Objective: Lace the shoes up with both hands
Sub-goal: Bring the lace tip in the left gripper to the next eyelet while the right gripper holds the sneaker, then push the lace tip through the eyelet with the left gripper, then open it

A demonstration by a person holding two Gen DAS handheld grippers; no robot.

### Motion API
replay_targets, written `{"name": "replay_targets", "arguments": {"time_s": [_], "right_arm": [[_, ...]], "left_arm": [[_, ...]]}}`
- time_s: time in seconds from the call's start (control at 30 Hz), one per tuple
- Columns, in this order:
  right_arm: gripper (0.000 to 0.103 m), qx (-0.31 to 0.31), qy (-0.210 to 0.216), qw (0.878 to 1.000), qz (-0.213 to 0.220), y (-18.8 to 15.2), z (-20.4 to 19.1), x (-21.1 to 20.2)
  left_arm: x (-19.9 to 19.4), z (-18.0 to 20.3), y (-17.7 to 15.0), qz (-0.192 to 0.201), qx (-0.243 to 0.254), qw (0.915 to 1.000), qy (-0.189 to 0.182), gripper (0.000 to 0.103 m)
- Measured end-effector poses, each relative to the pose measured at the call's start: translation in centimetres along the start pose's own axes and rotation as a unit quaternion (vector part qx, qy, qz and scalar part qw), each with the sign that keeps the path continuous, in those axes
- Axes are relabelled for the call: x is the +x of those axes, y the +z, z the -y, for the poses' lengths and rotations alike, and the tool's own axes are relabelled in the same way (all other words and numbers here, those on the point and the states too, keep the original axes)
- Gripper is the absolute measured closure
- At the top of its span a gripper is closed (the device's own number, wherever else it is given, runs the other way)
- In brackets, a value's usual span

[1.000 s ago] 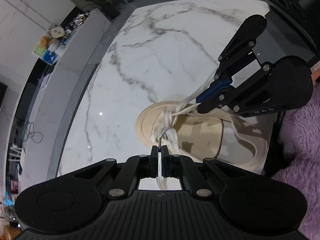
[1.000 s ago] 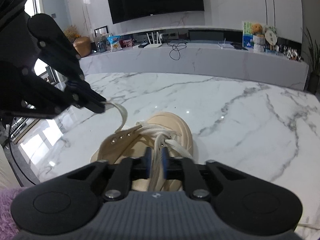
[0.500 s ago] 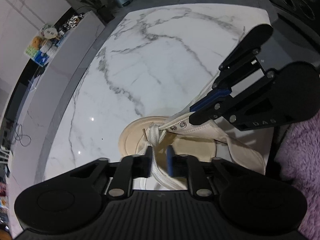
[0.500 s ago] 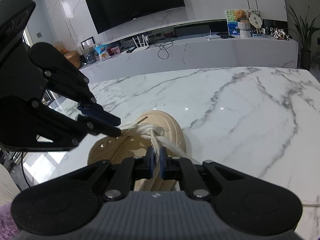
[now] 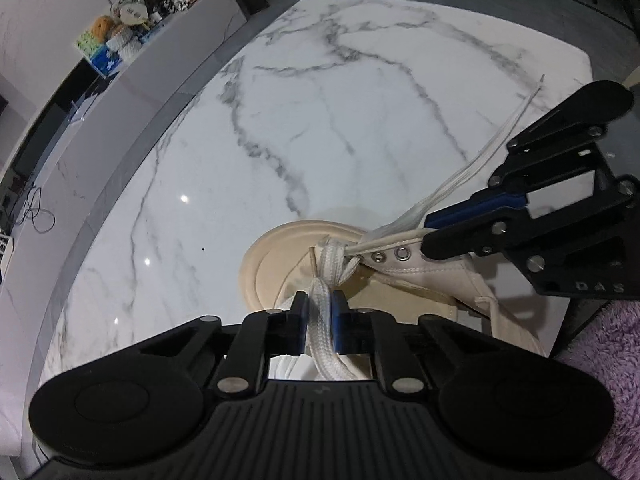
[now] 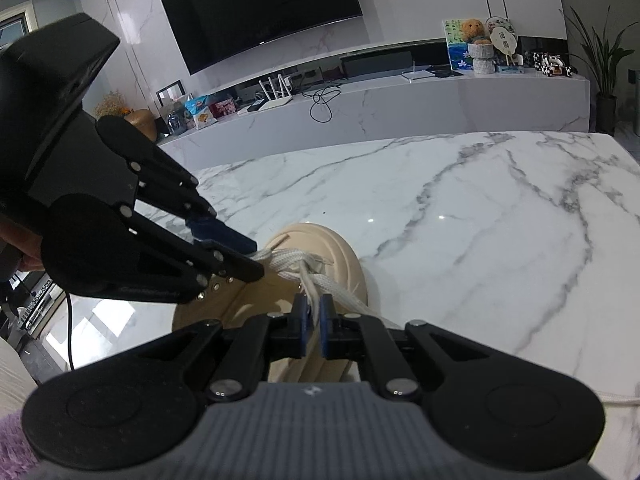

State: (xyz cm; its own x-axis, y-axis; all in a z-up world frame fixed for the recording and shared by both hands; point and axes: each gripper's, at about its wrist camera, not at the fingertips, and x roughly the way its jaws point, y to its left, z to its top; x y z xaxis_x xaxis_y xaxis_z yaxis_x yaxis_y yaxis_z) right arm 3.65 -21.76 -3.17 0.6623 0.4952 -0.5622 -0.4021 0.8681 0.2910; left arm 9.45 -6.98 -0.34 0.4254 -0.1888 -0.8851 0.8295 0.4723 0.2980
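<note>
My left gripper (image 5: 320, 310) has its blue-padded jaws parted only a little, with a thick white woven shoelace (image 5: 325, 328) running between them; I cannot tell whether the pads actually press on it. Just ahead, the cream canvas high-top shoe (image 5: 420, 280) stands on the white grey-veined marble table (image 5: 280, 120), its laces bunched at the lowest metal eyelets. To the right, my right gripper (image 6: 314, 314) has its jaws nearly closed around a thinner flat strand of the same lace (image 6: 310, 286), the free end trailing away over the marble.
</note>
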Motion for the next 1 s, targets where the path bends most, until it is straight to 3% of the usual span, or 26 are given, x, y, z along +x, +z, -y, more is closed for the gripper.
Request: {"name": "replay_targets", "arguments": {"time_s": [0.4, 1.0], "right_arm": [[0.095, 0.025, -0.003, 1.0, 0.001, -0.2, 0.6, 0.1], [0.095, 0.019, -0.007, 1.0, 0.003, -0.3, 0.4, 0.3]], "left_arm": [[-0.6, 3.2, 0.0, -0.006, 0.072, 0.9966, -0.038, 0.1], [0.4, 3.5, 0.7, -0.013, 0.087, 0.9951, -0.047, 0.1]]}}
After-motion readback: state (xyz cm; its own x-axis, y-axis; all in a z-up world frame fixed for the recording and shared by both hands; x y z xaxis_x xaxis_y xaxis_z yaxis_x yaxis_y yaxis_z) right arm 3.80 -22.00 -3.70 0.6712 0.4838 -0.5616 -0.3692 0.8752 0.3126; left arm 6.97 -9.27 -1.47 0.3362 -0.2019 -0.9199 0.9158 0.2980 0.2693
